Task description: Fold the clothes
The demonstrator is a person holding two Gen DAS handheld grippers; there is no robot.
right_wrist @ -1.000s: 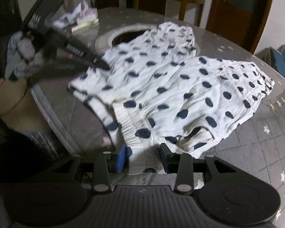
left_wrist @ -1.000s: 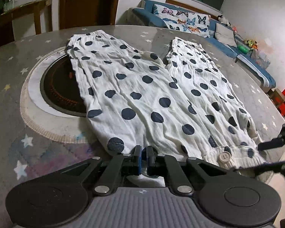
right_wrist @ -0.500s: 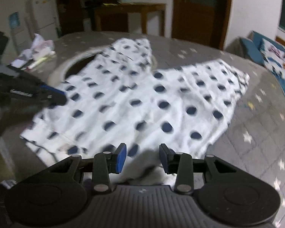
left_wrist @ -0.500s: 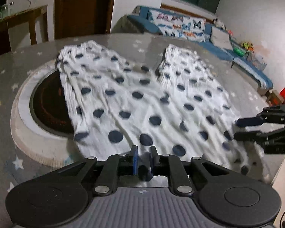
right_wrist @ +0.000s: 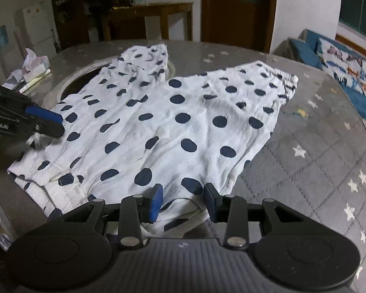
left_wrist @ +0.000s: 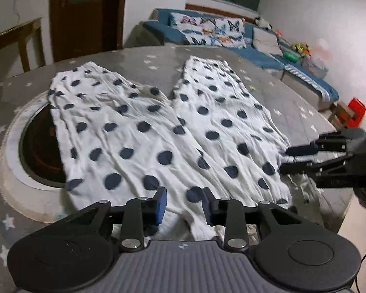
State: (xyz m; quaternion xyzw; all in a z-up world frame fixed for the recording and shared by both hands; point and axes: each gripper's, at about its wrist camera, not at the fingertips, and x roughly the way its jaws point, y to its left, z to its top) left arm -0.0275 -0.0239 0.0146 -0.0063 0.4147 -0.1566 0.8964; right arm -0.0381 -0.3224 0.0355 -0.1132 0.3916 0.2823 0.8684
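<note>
Item: polka-dot trousers [left_wrist: 158, 131], white with dark spots, spread flat on the round table [left_wrist: 305, 122], both legs running away from the person, waistband at the near edge.
Position: one leg lies partly over the round recess [left_wrist: 34, 146] in the table top; the other leg lies on the star-patterned cover [right_wrist: 329, 158].
Left gripper [left_wrist: 184, 204]: jaws have just been opening; they now stand narrowly apart with the waistband cloth lying between them, pads not pressing on it.
Right gripper [right_wrist: 183, 200]: jaws narrowly apart over the other end of the waistband, cloth between the pads but no pinch to be seen.
Step in hand: by appearance, the smoothing-out is finished and the garment has been let go, laid flat before the first fold.
Next move, judged: take fresh hold of one side, at the waistband corner and further along that leg, and carry it across onto the other leg.
Calls for: both hands lifting together, edges matched.
Risk: the leg over the recess may sag or drag.
</note>
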